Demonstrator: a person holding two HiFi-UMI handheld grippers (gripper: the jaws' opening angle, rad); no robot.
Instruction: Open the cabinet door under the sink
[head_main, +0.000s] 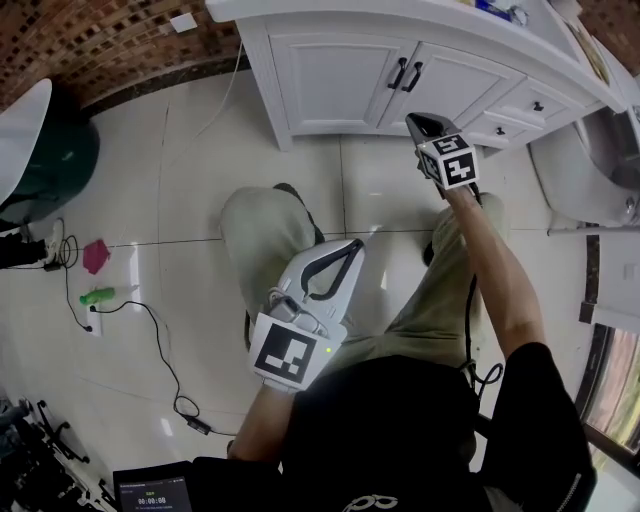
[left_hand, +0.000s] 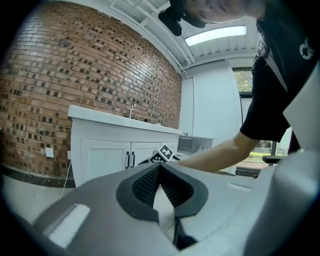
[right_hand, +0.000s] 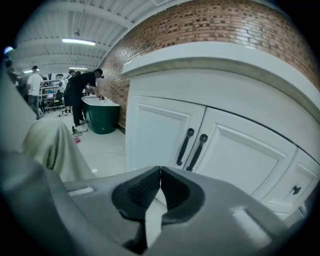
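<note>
The two cabinet doors under the sink stand shut at the far side of the tiled floor, with their black handles side by side at the middle seam. The right tongs hang just short of those handles, pinched fully together on nothing. The left tongs, likewise closed and empty, sit nearer, above the person's knee. Unless the right tongs spread first, they may merely knock the door. With the handles so close together, a loose bite could catch both or slip off, and a swinging door might strike the knees.
</note>
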